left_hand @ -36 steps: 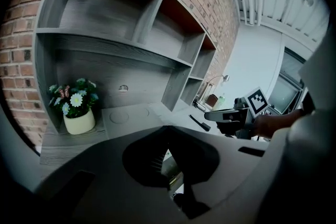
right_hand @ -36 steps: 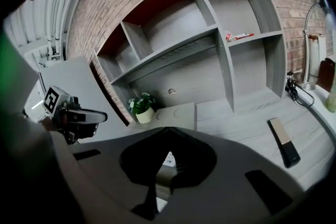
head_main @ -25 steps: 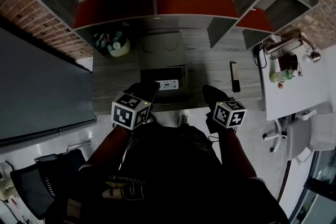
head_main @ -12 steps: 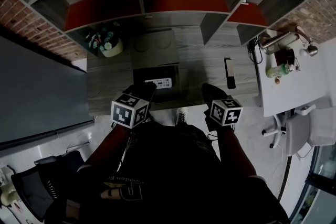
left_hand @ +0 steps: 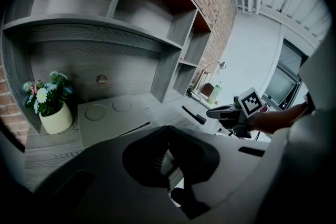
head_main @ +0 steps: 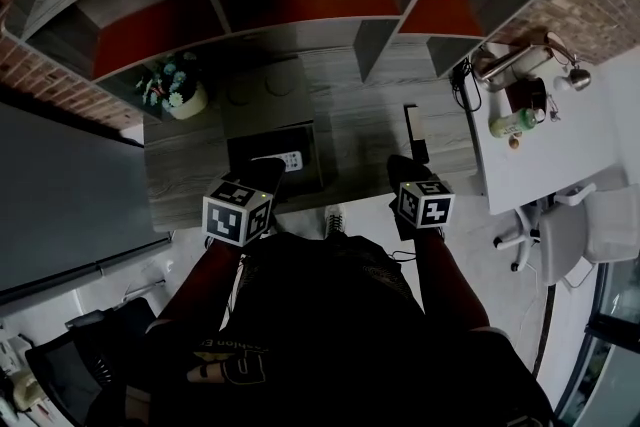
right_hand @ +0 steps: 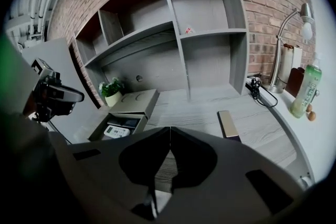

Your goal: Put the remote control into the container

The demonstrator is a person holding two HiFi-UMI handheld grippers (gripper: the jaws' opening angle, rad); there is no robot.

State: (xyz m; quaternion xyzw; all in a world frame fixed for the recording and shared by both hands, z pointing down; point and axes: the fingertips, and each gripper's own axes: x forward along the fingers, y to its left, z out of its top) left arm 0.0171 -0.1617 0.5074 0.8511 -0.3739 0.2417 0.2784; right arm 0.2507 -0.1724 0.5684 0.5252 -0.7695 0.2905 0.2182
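Observation:
A white remote control [head_main: 285,160] [right_hand: 116,131] lies inside the open box-shaped container [head_main: 312,160] [right_hand: 98,135] on the grey wooden desk, with the container's lid [head_main: 262,90] [right_hand: 134,102] folded back. My left gripper [head_main: 265,173] [left_hand: 168,131] hovers at the desk's front edge just before the container, jaws together and holding nothing. My right gripper [head_main: 400,165] [right_hand: 169,131] is shut and empty, over the front edge. A dark flat bar-shaped object [head_main: 413,127] [right_hand: 228,124] lies just beyond it.
A flower pot [head_main: 175,90] [left_hand: 52,113] stands left of the container. Shelving rises behind the desk. To the right, a white side table carries a lamp, a green bottle [right_hand: 303,92] and a cable [right_hand: 260,93]. An office chair [head_main: 560,235] stands by it.
The head view has swung, so the desk and shelves sit further left and higher. Both grippers stay shut near the desk's front edge; the right one is a little nearer the dark bar.

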